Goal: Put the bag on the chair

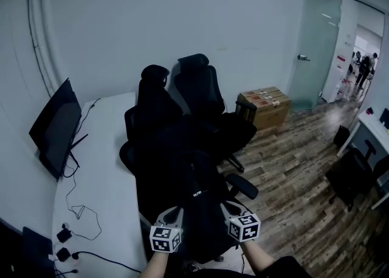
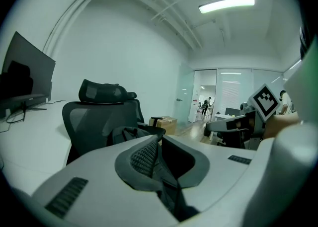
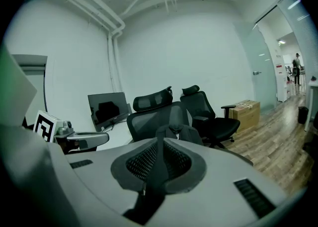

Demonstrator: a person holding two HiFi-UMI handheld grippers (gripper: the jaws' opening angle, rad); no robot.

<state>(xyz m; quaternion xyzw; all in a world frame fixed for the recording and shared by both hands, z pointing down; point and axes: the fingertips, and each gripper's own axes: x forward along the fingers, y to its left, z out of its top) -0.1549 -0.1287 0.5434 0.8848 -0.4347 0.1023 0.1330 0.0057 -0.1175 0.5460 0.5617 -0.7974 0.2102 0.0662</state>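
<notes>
A black bag hangs low in the head view, between my two grippers. My left gripper is shut on one of the bag's black mesh straps, with the bag's body just beyond the jaws. On the other side, my right gripper is shut on a second strap, and the bag's top shows behind it. Two black office chairs stand ahead by the desk. A chair armrest sticks out right of the bag; how the bag sits against that chair is too dark to tell.
A white desk runs along the left with a black monitor and cables and chargers. Cardboard boxes stand by a glass door. Another dark chair is at the right, on the wood floor.
</notes>
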